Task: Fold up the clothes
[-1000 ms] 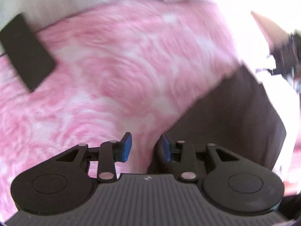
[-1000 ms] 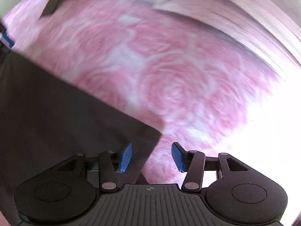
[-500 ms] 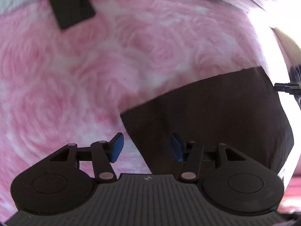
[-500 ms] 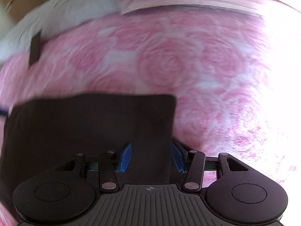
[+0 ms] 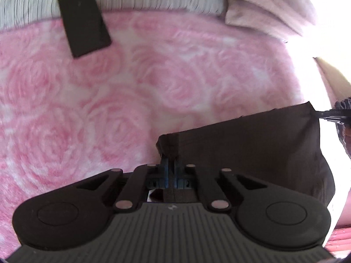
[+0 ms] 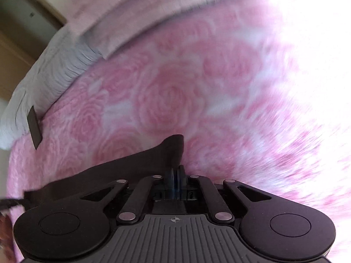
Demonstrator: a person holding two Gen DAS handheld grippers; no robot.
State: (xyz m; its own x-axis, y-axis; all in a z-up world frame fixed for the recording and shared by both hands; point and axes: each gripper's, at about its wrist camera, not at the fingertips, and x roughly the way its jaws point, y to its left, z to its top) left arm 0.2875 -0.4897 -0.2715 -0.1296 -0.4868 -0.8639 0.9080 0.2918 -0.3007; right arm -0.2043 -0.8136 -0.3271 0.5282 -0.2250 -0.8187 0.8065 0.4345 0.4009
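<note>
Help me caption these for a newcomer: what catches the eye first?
The pink rose-patterned blanket fills both views. Against it, a dark garment is stretched between the left gripper and right gripper, each shut on a corner. A small dark folded piece lies at the blanket's far edge, by striped bedding.

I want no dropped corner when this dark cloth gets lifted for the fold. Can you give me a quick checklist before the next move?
1. Left gripper shut on a corner of the dark brown cloth: ok.
2. Right gripper shut on the other corner: ok.
3. Cloth edge between grippers without sag: cannot tell.
4. Pink rose-patterned blanket bare ahead: ok.
5. Small black folded rectangle lies well clear: ok.
</note>
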